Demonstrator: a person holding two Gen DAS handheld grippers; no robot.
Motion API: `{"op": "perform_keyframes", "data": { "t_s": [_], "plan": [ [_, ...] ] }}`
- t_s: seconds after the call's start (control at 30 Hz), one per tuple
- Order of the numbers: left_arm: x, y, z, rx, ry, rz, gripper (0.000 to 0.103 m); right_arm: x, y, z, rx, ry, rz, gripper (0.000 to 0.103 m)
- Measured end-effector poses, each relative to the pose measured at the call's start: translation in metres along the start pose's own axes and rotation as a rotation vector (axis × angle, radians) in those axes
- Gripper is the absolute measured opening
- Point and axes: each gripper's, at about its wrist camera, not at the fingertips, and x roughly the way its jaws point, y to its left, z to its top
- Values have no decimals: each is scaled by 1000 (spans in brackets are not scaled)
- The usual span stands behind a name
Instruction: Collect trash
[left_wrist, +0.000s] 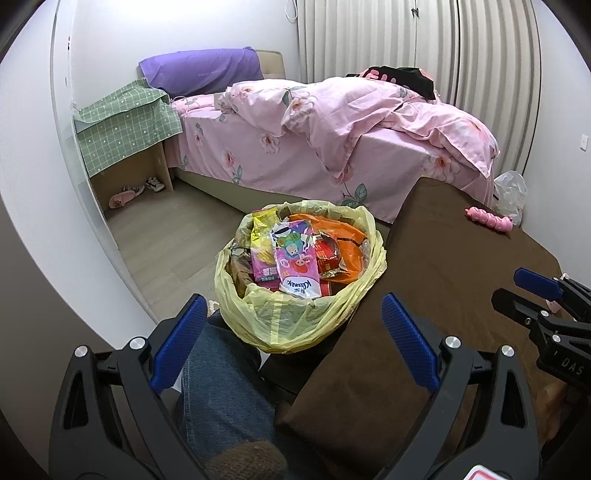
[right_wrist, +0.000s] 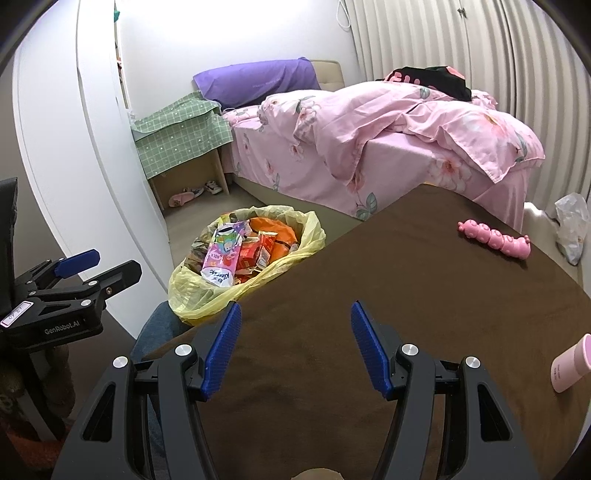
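Both hand-held grippers are hanging wide and empty: the left hand-held gripper (left_wrist: 295, 343) is sitting just short of the yellow plastic-lined trash bin (left_wrist: 301, 317), dead at 12 o'clock, while the right hand-held gripper (right_wrist: 295, 347) is hovering over the brown cloth-covered counter (right_wrist: 424, 280), bin at 11 o'clock. My worry: the white-and-pink Kleenex tissue pack (left_wrist: 295, 264) is piling high, so a nudge could be tipping wrappers onto the floor.

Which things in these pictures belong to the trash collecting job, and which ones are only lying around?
Part of the job:
- trash bin with yellow bag, full of wrappers
- left gripper and right gripper, both open and empty

Just lying about:
- pink caterpillar toy on the brown table
- pink bottle at the table's right edge
- slippers under the bedside stand
- bed
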Motion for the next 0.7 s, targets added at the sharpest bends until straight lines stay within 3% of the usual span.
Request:
{"op": "perform_keyframes", "data": {
  "t_s": [0.7],
  "plan": [
    [-2, 3, 2, -10, -5, 3, 91, -1, 0, 1, -3, 0, -5, 58]
  ]
}}
